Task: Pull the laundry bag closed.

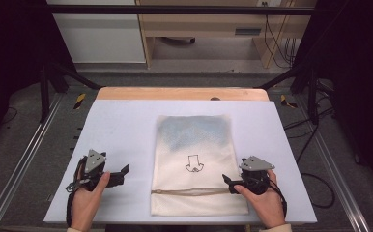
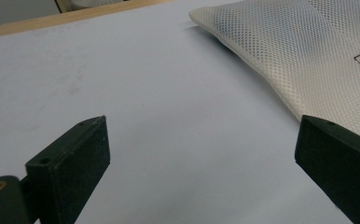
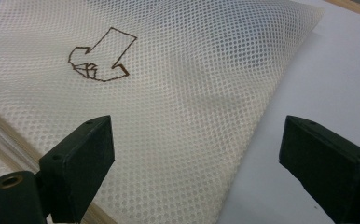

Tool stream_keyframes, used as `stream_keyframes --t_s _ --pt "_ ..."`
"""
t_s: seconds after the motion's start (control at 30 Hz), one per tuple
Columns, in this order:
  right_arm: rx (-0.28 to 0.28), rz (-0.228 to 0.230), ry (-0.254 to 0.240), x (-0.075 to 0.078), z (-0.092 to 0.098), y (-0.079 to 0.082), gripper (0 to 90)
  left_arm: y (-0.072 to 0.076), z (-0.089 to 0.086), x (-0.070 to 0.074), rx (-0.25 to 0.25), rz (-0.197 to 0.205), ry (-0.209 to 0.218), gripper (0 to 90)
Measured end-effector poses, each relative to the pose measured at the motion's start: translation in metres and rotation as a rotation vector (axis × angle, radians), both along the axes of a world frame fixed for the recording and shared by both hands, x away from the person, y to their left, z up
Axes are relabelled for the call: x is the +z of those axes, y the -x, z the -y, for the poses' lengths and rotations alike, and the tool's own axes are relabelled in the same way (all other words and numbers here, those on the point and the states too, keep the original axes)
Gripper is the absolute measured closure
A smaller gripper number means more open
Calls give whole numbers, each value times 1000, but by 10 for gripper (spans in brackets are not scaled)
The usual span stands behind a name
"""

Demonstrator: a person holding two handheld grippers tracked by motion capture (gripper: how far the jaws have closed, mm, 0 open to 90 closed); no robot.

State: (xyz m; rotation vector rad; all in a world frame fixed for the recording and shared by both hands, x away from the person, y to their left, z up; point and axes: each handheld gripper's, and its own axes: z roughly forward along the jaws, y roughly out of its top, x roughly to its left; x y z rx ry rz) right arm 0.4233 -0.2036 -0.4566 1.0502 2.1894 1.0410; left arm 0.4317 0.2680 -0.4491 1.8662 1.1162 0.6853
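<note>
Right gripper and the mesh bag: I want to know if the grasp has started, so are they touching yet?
Cannot tell. The right gripper view shows the right gripper with jaws wide open over the mesh bag, nothing pinched, but no plain gap or contact.

From my feed the worktop [image 1: 126, 125] is my anchor: a pale lavender-white sheet over a wooden board whose bare edge [image 1: 182, 93] shows along the far side. Beyond that edge I see grey floor [image 1: 184, 77], then a white cabinet panel [image 1: 102, 34] and, beside it, a light wooden shelf unit [image 1: 208, 26] with black cables [image 1: 279, 41] hanging at its right. Metal rails [image 1: 20, 164] flank the worktop left and right, with black frame struts [image 1: 64, 77] rising at the far corners. Both outer sides are dark; the light falls evenly from above.
</note>
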Motion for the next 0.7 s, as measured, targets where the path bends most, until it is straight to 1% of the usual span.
stream_keyframes --t_s 0.07,0.1,0.2,0.23,0.27,0.3,0.33,0.37,0.4,0.43,0.53,0.57,0.6,0.67,0.7 --pt "12 -9 -3 1 -2 1 116 1 -1 0 -9 6 1 31" --pt "21 -3 10 2 -4 3 123 2 -1 0 -8 7 0 33" --pt "31 6 11 4 -6 4 123 5 1 2 -22 19 -6 35" --pt "35 13 12 6 -10 5 129 7 2 3 -27 17 2 37" --pt "37 14 12 7 -12 6 136 10 3 3 -43 9 0 39" --pt "44 18 19 9 -15 7 140 13 4 3 -48 -1 -8 40" --pt "44 18 19 9 -15 7 140 13 4 3 -48 -1 -8 40" --pt "63 22 40 14 -23 8 174 18 6 3 -61 -2 -25 40" --pt "63 22 40 14 -23 8 174 18 6 3 -61 -2 -25 41" --pt "70 24 41 16 -28 10 186 21 7 4 -66 2 -26 41" --pt "115 22 68 24 -44 11 237 29 9 7 -76 14 -36 41" --pt "134 22 85 27 -51 11 250 33 9 7 -80 14 -42 41" --pt "172 21 121 32 -64 12 285 38 9 7 -87 15 -50 41" --pt "225 10 133 37 -76 12 324 46 8 6 -99 12 -54 40" --pt "225 10 133 37 -76 12 324 49 6 6 -104 10 -55 40"
